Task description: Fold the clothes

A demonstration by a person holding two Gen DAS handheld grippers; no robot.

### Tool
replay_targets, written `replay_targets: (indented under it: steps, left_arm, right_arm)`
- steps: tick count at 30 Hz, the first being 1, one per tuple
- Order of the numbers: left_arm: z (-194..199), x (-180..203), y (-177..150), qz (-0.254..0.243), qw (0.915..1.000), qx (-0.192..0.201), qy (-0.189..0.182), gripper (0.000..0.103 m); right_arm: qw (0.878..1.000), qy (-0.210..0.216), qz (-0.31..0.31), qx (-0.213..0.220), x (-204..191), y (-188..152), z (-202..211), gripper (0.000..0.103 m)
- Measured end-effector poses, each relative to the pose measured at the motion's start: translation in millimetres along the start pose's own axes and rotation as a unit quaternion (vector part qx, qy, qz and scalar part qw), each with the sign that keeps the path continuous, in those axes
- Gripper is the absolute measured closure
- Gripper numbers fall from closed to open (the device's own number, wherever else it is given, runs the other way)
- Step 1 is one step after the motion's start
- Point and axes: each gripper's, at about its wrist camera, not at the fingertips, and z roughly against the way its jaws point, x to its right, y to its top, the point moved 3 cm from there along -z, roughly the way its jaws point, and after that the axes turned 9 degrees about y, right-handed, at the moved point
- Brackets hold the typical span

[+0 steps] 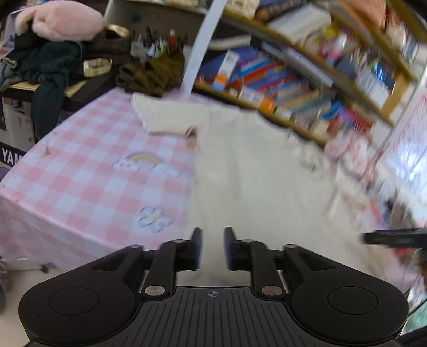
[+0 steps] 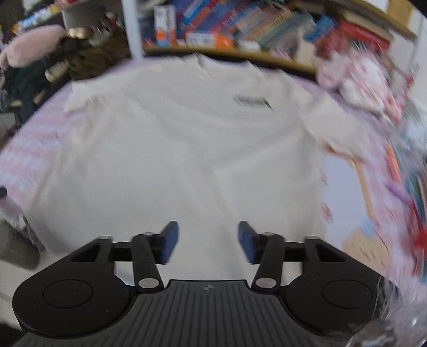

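Observation:
A cream T-shirt (image 2: 186,149) lies spread flat on the pink checked tablecloth (image 1: 80,165), collar at the far side, with a small dark print (image 2: 252,102) on its chest. In the left wrist view the shirt (image 1: 253,170) fills the right half of the table, one sleeve (image 1: 165,114) stretched out to the left. My left gripper (image 1: 212,247) hovers above the shirt's near hem, jaws a little apart with nothing between them. My right gripper (image 2: 208,241) hangs over the hem too, jaws wider apart and empty. Part of the other gripper (image 1: 392,237) shows at the right edge.
Bookshelves (image 1: 307,80) full of books stand behind the table. To the left a heap of dark clothes (image 1: 48,69), a pink plush (image 1: 61,21) and a pen holder (image 1: 157,45) rest on a side unit. Pink packets (image 2: 360,77) crowd the table's right side.

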Motion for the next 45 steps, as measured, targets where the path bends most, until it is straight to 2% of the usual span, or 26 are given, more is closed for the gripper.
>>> replay_targets:
  steps: [1,3,4,8,11,13,15,18,21,25,33,37,45]
  left_arm:
    - [4.6,7.7,2.6,0.005,0.9999,0.011,-0.003,0.061]
    - [11.1,25.1,6.1,0.0,0.9995,0.031,-0.001,0.038]
    - [13.8,36.4,7.5,-0.004,0.999,0.044,0.01,0.032]
    - [15.6,78.1,8.3,-0.002,0.9942,0.086,0.064,0.02]
    - [16.5,107.7,3.8,0.019,0.9875,0.11,0.111,0.014]
    - [16.7,126.4,-3.4,0.024,0.9843,0.118,0.129,0.009]
    - [15.7,143.3,-12.6,0.023,0.9824,0.117,0.144,0.008]
    - [10.9,166.4,-28.8,0.016,0.9814,0.086,0.171,0.008]
    - [9.2,182.3,-35.4,-0.005,0.9805,0.068,0.184,0.008]
    - [7.4,199.9,-36.2,-0.047,0.9741,0.062,0.212,0.008]
    - [-1.0,219.0,-40.3,-0.05,0.9755,0.051,0.208,0.008]
    - [-6.8,221.2,-41.0,-0.048,0.9773,0.04,0.202,0.008]
    - [-9.0,222.4,-44.8,-0.047,0.9772,0.029,0.205,0.008]
  right_arm:
    - [1.0,0.008,0.006,0.015,-9.0,8.2,-4.9,0.031]
    - [0.999,0.019,0.032,0.031,-20.8,21.0,-15.4,0.03]
    - [0.998,0.024,0.049,0.035,-26.0,27.3,-21.8,0.03]
    - [0.991,0.054,0.11,0.047,-19.4,49.0,-38.1,0.028]
    - [0.989,0.067,0.124,0.047,5.6,63.6,-47.3,0.024]
    - [0.989,0.066,0.125,0.042,27.4,71.6,-56.4,0.024]
    - [0.991,0.066,0.11,0.025,46.2,75.3,-68.6,0.024]
    - [0.994,0.065,0.085,-0.003,66.7,76.8,-84.1,0.024]
    - [0.999,0.016,0.048,0.019,84.4,73.7,-86.1,0.024]
    - [0.999,-0.013,0.047,0.004,102.6,64.2,-95.4,0.024]
    - [0.999,-0.014,0.042,-0.026,112.3,54.1,-107.6,0.021]
    - [0.999,-0.015,0.031,-0.026,115.3,49.8,-107.2,0.018]
    - [0.998,-0.026,-0.012,-0.057,130.5,39.0,-114.3,0.014]
